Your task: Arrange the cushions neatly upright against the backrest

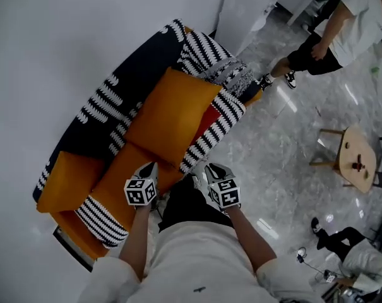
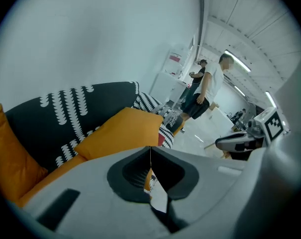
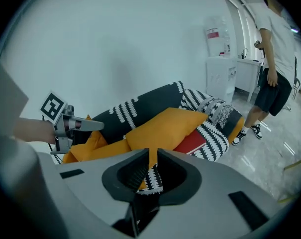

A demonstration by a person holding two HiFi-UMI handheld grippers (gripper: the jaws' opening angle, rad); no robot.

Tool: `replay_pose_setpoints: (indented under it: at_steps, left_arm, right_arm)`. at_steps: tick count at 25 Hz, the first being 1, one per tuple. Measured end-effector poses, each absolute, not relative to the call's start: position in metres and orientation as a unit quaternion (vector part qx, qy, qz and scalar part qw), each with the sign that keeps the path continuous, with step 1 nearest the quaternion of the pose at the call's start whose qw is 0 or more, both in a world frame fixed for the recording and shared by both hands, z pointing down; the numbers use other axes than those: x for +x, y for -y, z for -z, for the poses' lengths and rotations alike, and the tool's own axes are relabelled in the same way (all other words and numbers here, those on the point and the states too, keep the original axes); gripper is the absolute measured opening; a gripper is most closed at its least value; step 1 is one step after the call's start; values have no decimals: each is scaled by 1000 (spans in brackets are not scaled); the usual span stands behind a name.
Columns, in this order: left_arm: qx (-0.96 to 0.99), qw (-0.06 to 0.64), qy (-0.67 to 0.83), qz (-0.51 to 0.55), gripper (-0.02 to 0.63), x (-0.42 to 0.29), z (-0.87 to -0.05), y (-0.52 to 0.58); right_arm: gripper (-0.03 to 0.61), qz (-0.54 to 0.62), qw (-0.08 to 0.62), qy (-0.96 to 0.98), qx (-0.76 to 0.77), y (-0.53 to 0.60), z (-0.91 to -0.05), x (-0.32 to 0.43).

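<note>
Now | orange cushion [image 1: 67,182] at the sofa's [image 1: 124,93] 8 o'clock end | left gripper [image 1: 149,168] jaws together, empty, at seat's 6 o'clock edge | large orange cushion [image 1: 172,115] flat mid-seat | right gripper [image 1: 211,169] jaws together, empty | striped cushion [image 1: 206,52] at 1 o'clock end

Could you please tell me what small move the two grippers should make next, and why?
Probably open both and reach toward the large orange cushion. The left gripper and right gripper are shut and empty, held short of it, while the cushion lies slanted across the seat rather than upright against the backrest.
</note>
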State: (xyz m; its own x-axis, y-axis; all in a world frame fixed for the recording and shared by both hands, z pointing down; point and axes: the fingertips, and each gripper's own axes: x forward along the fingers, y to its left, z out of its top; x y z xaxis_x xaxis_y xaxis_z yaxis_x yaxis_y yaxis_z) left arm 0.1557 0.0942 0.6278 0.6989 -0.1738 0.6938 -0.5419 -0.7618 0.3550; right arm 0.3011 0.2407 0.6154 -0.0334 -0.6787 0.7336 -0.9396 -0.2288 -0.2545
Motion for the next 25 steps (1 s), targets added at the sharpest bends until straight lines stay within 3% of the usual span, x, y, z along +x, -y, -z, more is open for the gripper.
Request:
replay_pose_setpoints:
  at_steps: [2,5,10,20,25]
  left_arm:
    - [880,270,186,-342,12,174,-636,-85]
    - [884,254,162,-358,12,195,-648,-68]
    - [882,247,147,-373,14,203,-675,-47]
    - [860,280,163,-393,14,172,-726,-22]
    - [849,295,184,-399,14,153,-734,-10]
  right_arm:
    - [27,-412,160,591,675,-229,-622,309]
    - [164,-445,134,577,671,-196,-642,317]
    - [224,-485,111,558,664,-135,-702,324]
    - [302,-597,23,420,683,-80,-834,344]
    - [299,-608,64,414,675,-73,-857,342]
